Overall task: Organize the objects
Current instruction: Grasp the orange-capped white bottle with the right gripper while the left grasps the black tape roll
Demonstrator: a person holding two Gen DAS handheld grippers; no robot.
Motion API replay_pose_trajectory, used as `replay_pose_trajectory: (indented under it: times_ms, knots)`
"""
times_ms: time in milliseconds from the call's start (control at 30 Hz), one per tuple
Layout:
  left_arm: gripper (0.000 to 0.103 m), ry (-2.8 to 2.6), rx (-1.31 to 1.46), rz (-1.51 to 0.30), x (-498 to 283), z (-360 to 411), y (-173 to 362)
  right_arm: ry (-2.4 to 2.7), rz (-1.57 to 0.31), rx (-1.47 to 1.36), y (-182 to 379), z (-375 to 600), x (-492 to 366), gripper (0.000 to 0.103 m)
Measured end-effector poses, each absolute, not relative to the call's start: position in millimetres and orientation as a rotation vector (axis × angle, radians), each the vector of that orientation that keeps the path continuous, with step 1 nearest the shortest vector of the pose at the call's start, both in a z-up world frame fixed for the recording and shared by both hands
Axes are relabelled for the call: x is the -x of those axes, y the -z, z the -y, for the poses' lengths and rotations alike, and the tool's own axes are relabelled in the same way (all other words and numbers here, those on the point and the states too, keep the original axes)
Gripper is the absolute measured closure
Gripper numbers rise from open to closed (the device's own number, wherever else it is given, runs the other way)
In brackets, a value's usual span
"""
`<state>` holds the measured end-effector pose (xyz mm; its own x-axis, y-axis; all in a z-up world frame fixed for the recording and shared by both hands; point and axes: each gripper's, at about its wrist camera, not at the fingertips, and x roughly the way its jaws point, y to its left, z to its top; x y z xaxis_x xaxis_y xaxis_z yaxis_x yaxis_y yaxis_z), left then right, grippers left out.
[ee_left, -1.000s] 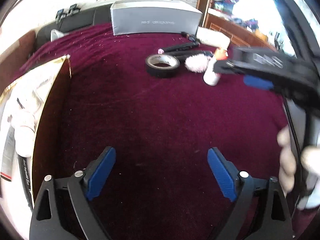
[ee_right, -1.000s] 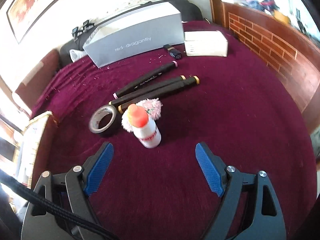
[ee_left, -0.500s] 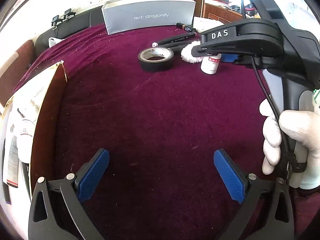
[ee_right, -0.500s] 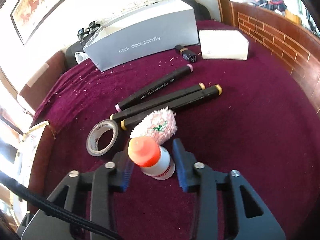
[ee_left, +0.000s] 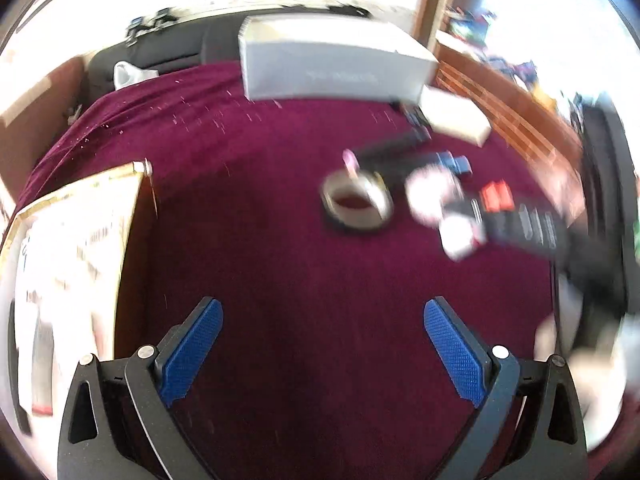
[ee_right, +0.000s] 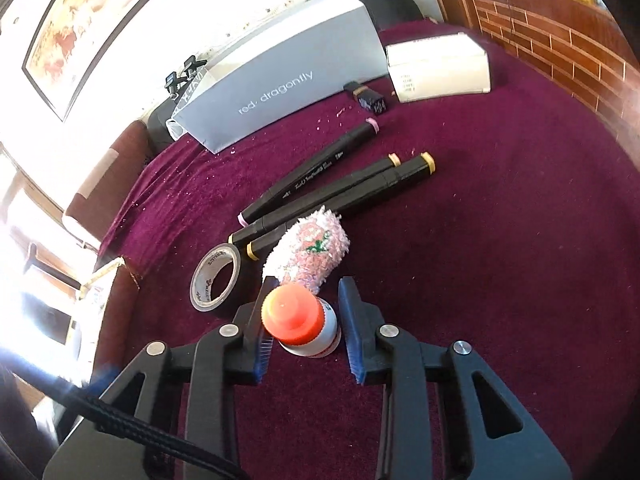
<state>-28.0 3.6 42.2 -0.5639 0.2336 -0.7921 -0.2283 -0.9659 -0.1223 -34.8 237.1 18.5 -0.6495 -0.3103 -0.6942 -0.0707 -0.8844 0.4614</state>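
Right gripper closed around bottle, pads touching

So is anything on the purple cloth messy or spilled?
Nothing is spilled. Small pale specks are sprinkled over the cloth near the grey box, like crumbs. The little bottle stands upright between the right gripper fingers.

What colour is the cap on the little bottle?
Orange-red; the cap on the white bottle shows best in the right wrist view.
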Motion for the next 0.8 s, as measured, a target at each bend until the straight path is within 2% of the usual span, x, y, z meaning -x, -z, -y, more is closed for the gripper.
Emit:
replay_pose_trajectory:
  times_ms: [67, 233, 333, 433, 467, 500, 533, 567, 800]
  knots:
    - [0.005, -2.600, 1.297, 0.039, 51.0, -3.8, -45.1, 2.648, 0.703, -1.243, -18.9, -238.0, 35.2, 0.064]
    - [0.005, -2.626, 1.353, -0.041, 96.0, -17.0, -21.7, 2.653, 0.716, -1.221, -22.4, -240.4, 34.3, 0.061]
    - [0.006, -2.632, 1.372, 0.017, 108.7, -15.3, -12.3, 2.651, 0.729, -1.217, -22.8, -241.6, 35.4, 0.057]
    - [0.027, -2.635, 1.390, 0.030, 108.7, -20.2, -4.3, 2.640, 0.739, -1.221, -21.8, -241.4, 36.6, 0.056]
    - [0.050, -2.641, 1.369, -0.021, 107.9, -25.4, -4.8, 2.640, 0.739, -1.222, -21.5, -240.9, 36.7, 0.056]
    - [0.063, -2.651, 1.347, -0.115, 105.7, -34.0, -5.3, 2.638, 0.736, -1.223, -21.2, -241.1, 36.4, 0.056]
    - [0.083, -2.639, 1.328, -0.173, 103.8, -41.6, -5.4, 2.637, 0.733, -1.226, -21.0, -240.6, 36.8, 0.056]
    - [0.094, -2.611, 1.328, -0.183, 102.2, -45.5, -5.1, 2.638, 0.731, -1.227, -20.7, -240.4, 36.6, 0.056]
    - [0.095, -2.565, 1.320, -0.080, 93.5, -39.3, -23.3, 2.670, 0.693, -1.222, -22.2, -239.6, 33.5, 0.056]
